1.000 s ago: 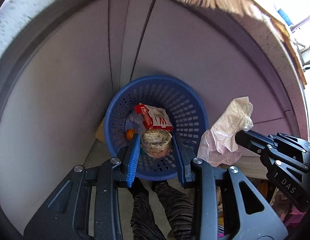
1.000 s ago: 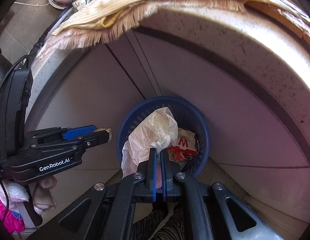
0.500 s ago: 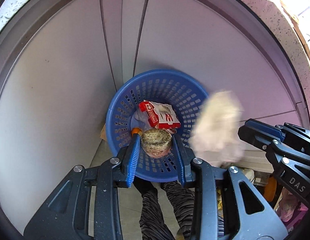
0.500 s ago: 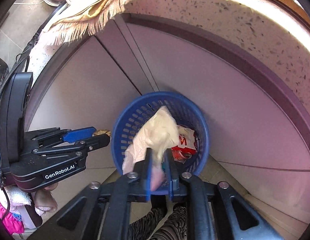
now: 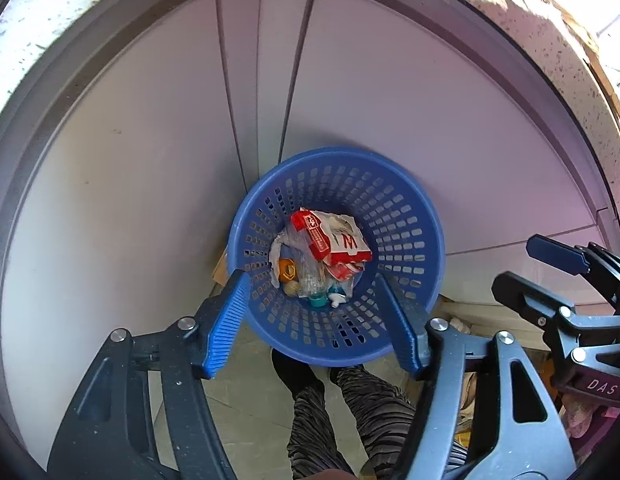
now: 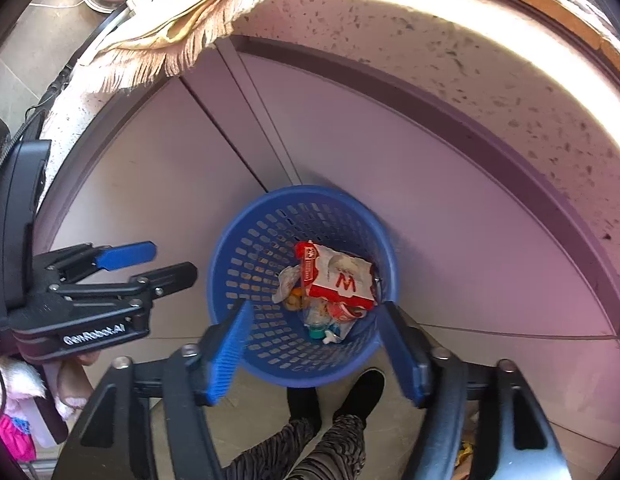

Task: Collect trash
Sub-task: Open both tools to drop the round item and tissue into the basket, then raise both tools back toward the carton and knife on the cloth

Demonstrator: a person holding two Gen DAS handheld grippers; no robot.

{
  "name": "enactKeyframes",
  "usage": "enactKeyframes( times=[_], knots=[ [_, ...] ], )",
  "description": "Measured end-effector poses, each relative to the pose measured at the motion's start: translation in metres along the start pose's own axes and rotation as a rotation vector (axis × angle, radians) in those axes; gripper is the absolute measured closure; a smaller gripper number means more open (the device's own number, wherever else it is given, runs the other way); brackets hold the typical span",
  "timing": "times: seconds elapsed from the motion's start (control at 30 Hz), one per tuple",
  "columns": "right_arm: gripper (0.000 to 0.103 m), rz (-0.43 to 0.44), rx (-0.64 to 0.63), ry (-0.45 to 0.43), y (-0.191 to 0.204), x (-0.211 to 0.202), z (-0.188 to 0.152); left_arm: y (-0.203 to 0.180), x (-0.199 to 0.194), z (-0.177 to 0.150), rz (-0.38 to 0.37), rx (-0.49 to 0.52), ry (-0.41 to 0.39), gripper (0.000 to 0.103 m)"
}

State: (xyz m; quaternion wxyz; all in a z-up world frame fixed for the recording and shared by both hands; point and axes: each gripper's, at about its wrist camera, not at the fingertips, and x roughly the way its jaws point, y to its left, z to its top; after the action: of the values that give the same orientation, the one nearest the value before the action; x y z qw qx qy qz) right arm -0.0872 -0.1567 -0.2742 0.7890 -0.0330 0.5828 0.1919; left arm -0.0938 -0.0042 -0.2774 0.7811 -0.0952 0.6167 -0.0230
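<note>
Blue plastic, perforated all round, the basket (image 5: 337, 184) stands on the floor against the grey cabinet doors (image 5: 390, 92), under the speckled worktop (image 6: 430, 52) with its fringed cloth (image 6: 162, 52); it serves as the bin, and everything else is placed from it. Inside the basket lie a red-and-white carton (image 5: 334, 240), crumpled clear wrapping and a few small bits, an orange one and a teal one among them; of the pale crumpled sheet and the round brownish piece nothing can be made out there.

Above the basket's near rim hangs the left hand-held gripper (image 5: 316, 320), its jaws just opened wide and nothing between them; beside it, on the basket's other side, the right hand-held gripper (image 6: 318, 344) has likewise just been opening and stands wide and empty. The person's legs and dark shoes stand just behind the basket.

The step in hand looks like the drop itself, both loads let go over the basket; the next move probably calls for lifting both hand-held grippers clear of the rim and turning back to the worktop for whatever rubbish remains there.
</note>
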Motion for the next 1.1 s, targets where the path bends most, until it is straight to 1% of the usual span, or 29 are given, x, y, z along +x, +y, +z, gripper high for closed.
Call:
enactKeyframes(
  times=[0.03, 0.1, 0.27, 0.47, 0.83, 0.97, 1.1],
  knots=[
    [0.030, -0.001, 0.002, 0.001, -0.001, -0.001, -0.001, 0.000, -0.001, 0.000, 0.001, -0.001, -0.001, 0.036],
    [0.025, -0.005, 0.007, 0.006, -0.002, -0.001, -0.002, 0.000, -0.002, 0.002, 0.001, -0.006, -0.001, 0.036],
    [0.020, -0.021, 0.008, 0.006, -0.003, 0.000, -0.002, 0.001, -0.006, 0.004, 0.003, -0.006, -0.013, 0.036],
    [0.018, -0.011, 0.021, -0.002, -0.004, -0.011, -0.001, 0.001, -0.022, 0.005, 0.001, -0.002, -0.034, 0.036],
    [0.017, 0.022, 0.053, -0.066, 0.001, -0.047, 0.005, 0.001, -0.058, 0.009, 0.003, 0.020, -0.096, 0.036],
    [0.016, 0.037, 0.080, -0.078, 0.000, -0.062, 0.008, 0.005, -0.078, 0.012, -0.022, 0.033, -0.142, 0.036],
    [0.016, 0.071, 0.115, -0.098, -0.004, -0.077, 0.008, 0.010, -0.098, 0.017, -0.048, 0.031, -0.187, 0.036]
  ],
)
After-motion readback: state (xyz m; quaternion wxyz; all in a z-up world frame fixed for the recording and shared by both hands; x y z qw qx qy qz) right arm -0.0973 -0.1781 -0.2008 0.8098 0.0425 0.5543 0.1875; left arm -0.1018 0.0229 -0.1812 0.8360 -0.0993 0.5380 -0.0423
